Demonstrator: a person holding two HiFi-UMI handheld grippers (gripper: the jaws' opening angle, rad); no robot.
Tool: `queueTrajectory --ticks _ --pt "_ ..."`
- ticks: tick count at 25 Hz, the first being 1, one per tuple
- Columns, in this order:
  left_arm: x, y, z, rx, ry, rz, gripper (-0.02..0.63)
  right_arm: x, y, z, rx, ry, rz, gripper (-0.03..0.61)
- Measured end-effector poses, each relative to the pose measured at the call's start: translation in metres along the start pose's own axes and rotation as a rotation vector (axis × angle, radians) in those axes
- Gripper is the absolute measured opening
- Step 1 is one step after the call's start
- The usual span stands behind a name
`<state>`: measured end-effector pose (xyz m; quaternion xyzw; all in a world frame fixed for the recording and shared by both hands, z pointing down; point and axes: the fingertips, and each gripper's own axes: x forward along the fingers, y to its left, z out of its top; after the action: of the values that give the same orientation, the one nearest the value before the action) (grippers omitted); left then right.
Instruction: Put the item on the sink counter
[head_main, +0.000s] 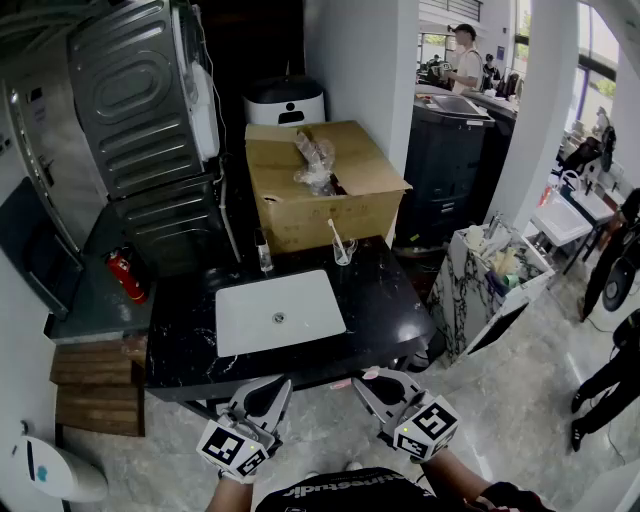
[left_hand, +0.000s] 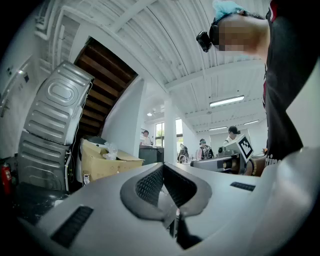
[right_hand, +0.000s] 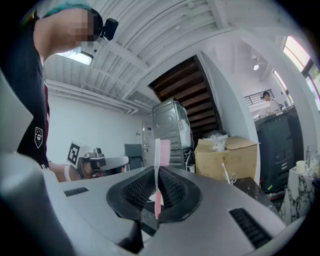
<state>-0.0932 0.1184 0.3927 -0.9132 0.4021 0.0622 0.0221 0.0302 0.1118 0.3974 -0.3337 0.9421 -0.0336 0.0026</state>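
**A:** Right gripper view first: what is in the jaws?

**B:** The right hand-held gripper (right_hand: 157, 186) is clamped on a pink toothbrush (right_hand: 157, 175). The pads pinch it low on the handle. Its long axis stands upright, across the line of the jaws, with the head on top.

**A:** And the other one?

**B:** The left hand-held gripper (left_hand: 162, 172) has its jaws together with nothing between them.

**A:** Where does the toothbrush have to go from there?

**B:** Forward. In the head view both hand-held grippers hang just short of the near edge of the black surface (head_main: 385, 300). The right one sits opposite the bare stretch to the right of the white basin (head_main: 280, 312), so I judge it the nearer hand for that spot. The left one faces the basin itself.

**A:** So the move turns on what?

**B:** On carrying the toothbrush out over the edge and tipping its upright axis down flat. Let go upright, it would likely topple and might roll toward the basin.

**A:** Count what's there.

**B:** Two hand-held grippers and one toothbrush, which is held. There is one basin and one cardboard box (head_main: 320, 190) at the back. One glass (head_main: 342, 252) has a single white stick in it, and there is one small bottle (head_main: 264, 255). The glass and bottle stand behind the basin, well apart from the near edge.
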Motion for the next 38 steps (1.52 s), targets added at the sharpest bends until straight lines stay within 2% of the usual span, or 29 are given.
queueTrajectory --ticks 22,38 --pt "0.005 -0.003 0.001 -0.006 -0.002 0.007 0.015 -0.006 -0.004 0.002 -0.004 -0.006 -0.003 0.052" --pt "0.042 -0.027 0.000 0.016 0.010 0.011 0.015 -0.034 -0.042 0.003 0.013 -0.024 -0.016 0.052"
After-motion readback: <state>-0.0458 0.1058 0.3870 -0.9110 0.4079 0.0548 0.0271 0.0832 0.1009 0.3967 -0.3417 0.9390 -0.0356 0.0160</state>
